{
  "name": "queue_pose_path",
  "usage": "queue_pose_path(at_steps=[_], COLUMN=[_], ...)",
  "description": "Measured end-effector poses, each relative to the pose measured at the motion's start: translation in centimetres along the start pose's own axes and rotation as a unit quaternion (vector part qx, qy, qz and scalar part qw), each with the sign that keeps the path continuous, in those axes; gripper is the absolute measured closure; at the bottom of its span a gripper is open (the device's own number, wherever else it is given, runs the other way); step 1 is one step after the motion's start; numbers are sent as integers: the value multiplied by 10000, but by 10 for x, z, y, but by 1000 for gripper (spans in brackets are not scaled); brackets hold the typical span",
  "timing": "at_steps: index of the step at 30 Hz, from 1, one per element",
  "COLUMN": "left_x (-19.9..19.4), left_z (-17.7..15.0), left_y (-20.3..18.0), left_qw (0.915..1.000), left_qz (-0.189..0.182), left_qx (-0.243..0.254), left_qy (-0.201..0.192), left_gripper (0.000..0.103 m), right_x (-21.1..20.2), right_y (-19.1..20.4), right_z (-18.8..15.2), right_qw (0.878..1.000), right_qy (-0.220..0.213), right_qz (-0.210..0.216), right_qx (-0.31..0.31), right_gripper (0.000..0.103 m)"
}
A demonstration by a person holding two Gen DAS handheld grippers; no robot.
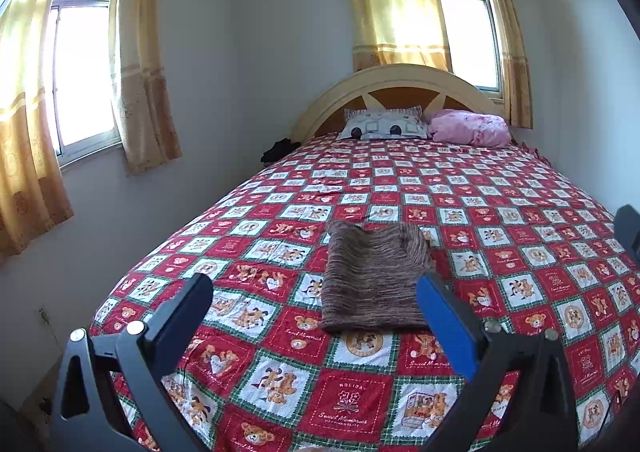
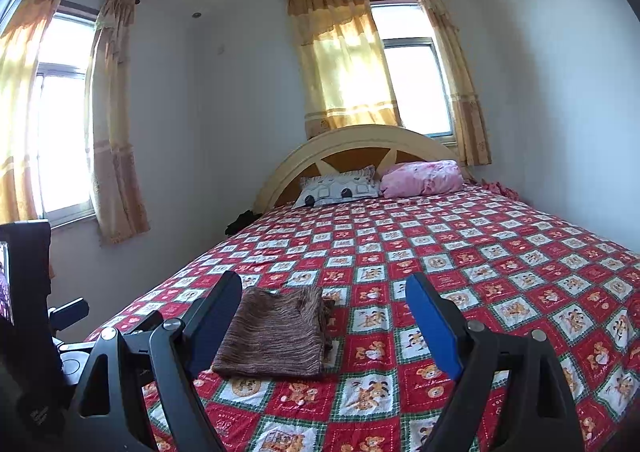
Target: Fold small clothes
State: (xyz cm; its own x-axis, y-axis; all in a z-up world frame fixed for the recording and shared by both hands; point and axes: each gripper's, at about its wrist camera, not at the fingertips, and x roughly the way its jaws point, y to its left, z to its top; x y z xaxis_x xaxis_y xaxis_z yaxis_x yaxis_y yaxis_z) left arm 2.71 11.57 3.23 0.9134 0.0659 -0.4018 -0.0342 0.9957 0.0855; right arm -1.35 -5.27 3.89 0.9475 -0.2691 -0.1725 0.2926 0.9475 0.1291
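While both pairs of jaws stand released and empty above the red patchwork bedspread (image 1: pixel 500 220), the folded brown knit garment (image 1: pixel 372 276) lies flat on it: just ahead of the left gripper (image 1: pixel 316 288), between its fingers, and ahead of the right gripper (image 2: pixel 324 284), nearer its left finger (image 2: pixel 212 316).

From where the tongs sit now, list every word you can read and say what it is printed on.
"HOLIDAY", then script "Sweet Memories": on a red square of the bedspread, nearest the left wrist camera.
"Sweet Memories": on the red square just in front of the folded brown garment.
A small line under the script on the nearest square: too small to read.
Lettering on squares further off: blurred.
Pillows, curtains, headboard: no text visible.
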Motion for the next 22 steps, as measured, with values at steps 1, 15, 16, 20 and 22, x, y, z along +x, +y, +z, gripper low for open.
queue_pose_path(at_steps=[1, 15, 16, 20, 22], left_x=[1, 4, 5, 9, 11], left_z=[0, 0, 0, 1, 0], left_y=[0, 1, 1, 4, 5], left_qw=[10000, 10000, 10000, 9998, 9997], left_qz=[23, 29, 14, -120, -134], left_qx=[-2, 11, -6, -113, -131], left_qy=[6, -60, -31, 104, 150], left_gripper=[0, 0, 0, 0, 0], right_x=[-1, 5, 4, 6, 8], right_y=[-2, -7, -7, -12, -16], right_z=[0, -3, -3, -4, -5], right_qw=[10000, 9998, 9997, 9993, 9988], right_qy=[-18, 92, 79, 75, 105], right_qz=[-19, -86, -111, -227, -280], right_qx=[43, 178, 190, 297, 376], right_gripper=[18, 18, 18, 18, 18])
